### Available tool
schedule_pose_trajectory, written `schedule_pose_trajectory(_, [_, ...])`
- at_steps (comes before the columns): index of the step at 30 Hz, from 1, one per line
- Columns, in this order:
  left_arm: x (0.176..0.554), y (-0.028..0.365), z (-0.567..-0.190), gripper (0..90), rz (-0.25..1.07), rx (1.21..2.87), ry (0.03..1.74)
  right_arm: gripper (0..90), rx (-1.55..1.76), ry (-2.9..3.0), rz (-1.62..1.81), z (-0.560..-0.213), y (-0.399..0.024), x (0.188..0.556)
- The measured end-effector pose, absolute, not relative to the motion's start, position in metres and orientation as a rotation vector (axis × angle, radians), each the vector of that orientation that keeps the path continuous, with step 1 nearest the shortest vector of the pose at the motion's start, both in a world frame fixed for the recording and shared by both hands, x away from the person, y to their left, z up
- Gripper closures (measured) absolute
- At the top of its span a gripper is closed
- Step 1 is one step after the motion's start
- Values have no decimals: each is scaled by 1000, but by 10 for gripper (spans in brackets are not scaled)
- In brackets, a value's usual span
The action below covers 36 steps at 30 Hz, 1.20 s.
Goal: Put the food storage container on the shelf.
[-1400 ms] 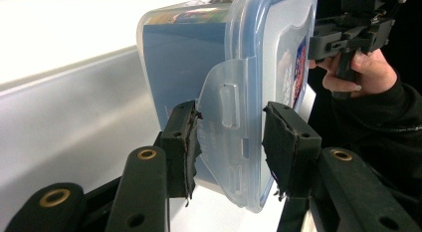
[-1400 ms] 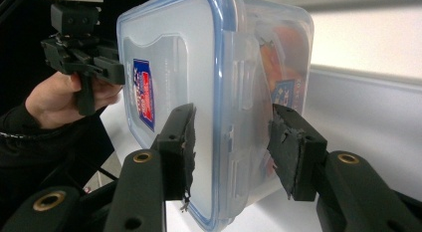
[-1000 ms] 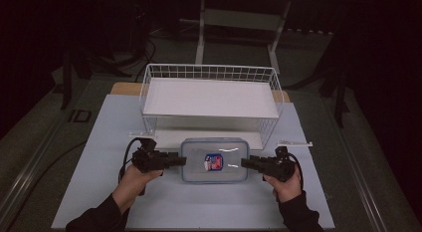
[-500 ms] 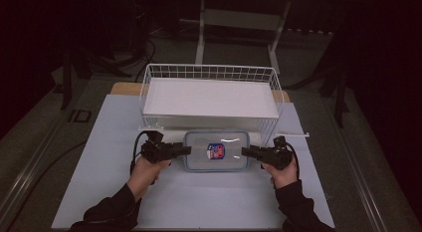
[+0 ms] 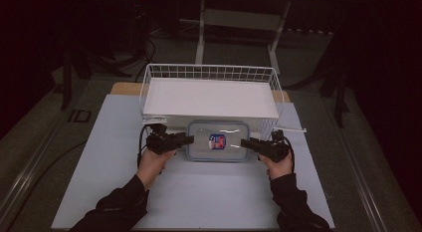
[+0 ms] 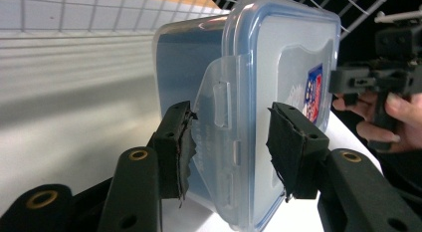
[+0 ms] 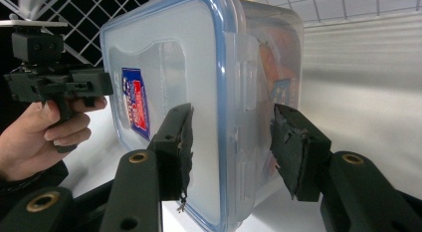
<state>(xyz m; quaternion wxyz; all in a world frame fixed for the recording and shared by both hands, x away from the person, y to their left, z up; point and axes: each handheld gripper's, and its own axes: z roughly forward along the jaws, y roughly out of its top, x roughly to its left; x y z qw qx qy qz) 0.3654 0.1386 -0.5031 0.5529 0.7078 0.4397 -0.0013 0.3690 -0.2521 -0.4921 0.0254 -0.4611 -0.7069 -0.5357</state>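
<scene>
Both ends of the clear, blue-rimmed rectangular plastic lidded box (image 5: 217, 147) are sitting between my parted jaws: left gripper (image 5: 185, 140) and right gripper (image 5: 245, 143) are straddling its short-end latches, gripping nothing yet.

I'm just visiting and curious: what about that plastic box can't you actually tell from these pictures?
- Contents of the box: high view, frosted lid hides them; right gripper view, a coloured shape through the wall, too vague to name.
- Sticker wording: blurred and oblique in both gripper views, too small from above.
- Box underside: hidden, it faces the table.
- Whether the jaws press the latches: gaps show, contact unclear.
</scene>
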Motion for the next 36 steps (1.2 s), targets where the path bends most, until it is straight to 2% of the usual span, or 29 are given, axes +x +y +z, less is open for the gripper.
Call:
schedule_pose_trajectory(13, [370, 136, -507, 513, 38, 1614, 1026, 510, -1466, -2108, -1681, -501, -253, 377])
schedule_pose_trajectory(24, [374, 131, -515, 467, 63, 1542, 1056, 491, -1530, -2051, -1715, -503, -252, 383])
schedule_pose_trajectory(36, [376, 119, -519, 412, 160, 1604, 1069, 451, -1659, -2115, -1748, -507, -245, 382])
